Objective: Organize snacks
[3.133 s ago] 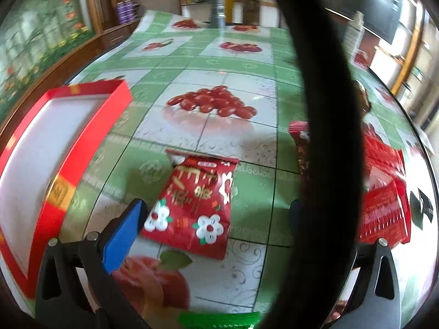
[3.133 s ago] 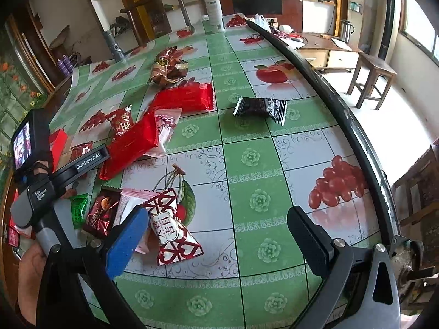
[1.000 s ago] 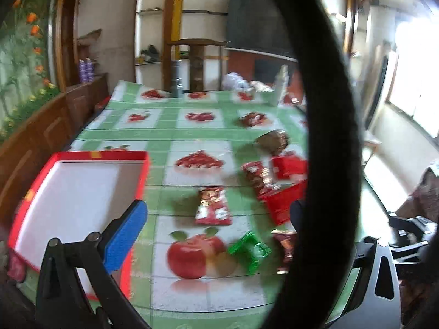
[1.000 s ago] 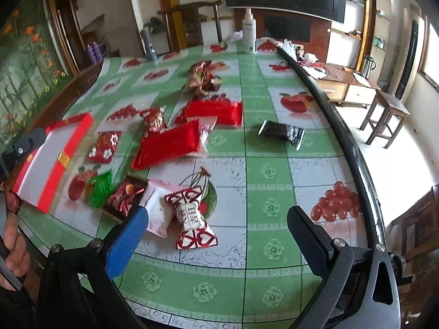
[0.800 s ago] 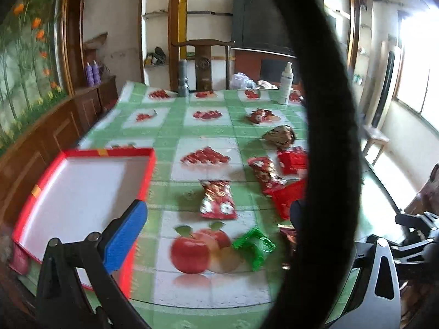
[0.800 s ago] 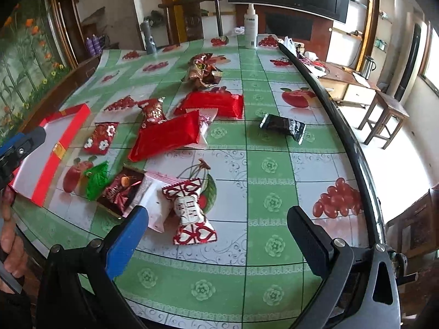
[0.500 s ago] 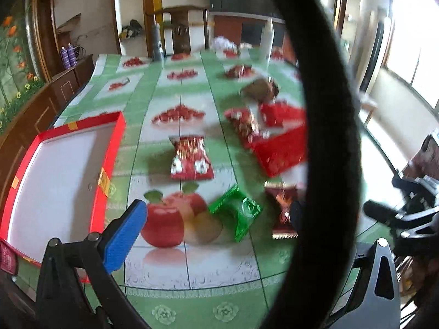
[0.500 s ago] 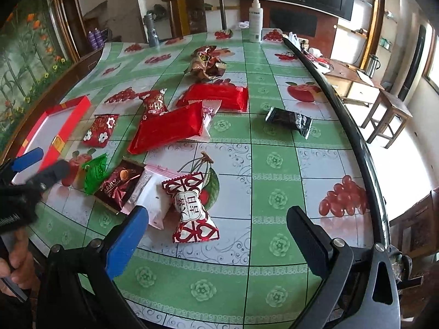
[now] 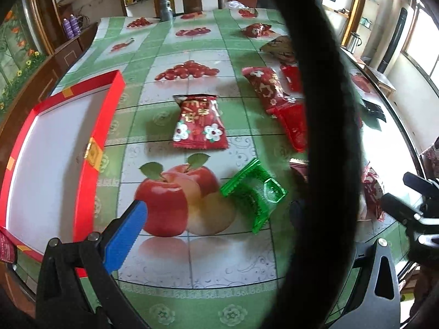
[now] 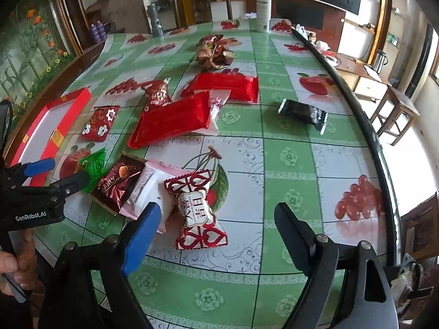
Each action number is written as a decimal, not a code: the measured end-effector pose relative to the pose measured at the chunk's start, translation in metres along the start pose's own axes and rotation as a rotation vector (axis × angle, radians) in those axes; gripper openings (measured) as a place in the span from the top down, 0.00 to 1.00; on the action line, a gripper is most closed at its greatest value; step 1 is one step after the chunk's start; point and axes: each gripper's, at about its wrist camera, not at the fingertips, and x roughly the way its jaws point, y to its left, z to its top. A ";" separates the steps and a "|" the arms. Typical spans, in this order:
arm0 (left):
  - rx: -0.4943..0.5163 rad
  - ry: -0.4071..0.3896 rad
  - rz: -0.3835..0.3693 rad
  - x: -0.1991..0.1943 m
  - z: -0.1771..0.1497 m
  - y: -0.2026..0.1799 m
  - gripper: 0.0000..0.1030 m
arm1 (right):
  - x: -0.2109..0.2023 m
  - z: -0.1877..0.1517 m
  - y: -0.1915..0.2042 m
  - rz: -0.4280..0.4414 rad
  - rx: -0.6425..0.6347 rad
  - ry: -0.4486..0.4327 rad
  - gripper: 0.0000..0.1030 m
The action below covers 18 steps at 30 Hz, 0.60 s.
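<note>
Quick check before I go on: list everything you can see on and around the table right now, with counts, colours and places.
Box: 1, red with white inside, table's left edge.
Flowered packet: 1, red, beside the box.
Green packet: 1, between the left gripper's fingers, not touched.
Brown packet: 1, right of the green one.
Pink-white packet: 1, under the heart candy.
Heart candy: 1, red-white, before the right gripper.
Big red packets: 2, centre.
Black packet: 1, right.
Spray bottle: 1, white, far end.
Left gripper: open.
Right gripper: open, just been closing.
</note>
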 end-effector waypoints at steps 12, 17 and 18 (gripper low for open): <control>0.007 0.058 0.023 0.030 0.011 -0.008 0.04 | 0.019 0.004 0.013 0.005 -0.061 0.052 0.43; -0.026 0.048 0.016 0.031 0.015 0.001 0.12 | 0.025 0.004 0.013 0.003 -0.068 0.071 0.47; -0.043 0.052 -0.004 0.030 0.016 0.003 0.12 | 0.025 0.005 0.013 0.003 -0.067 0.069 0.47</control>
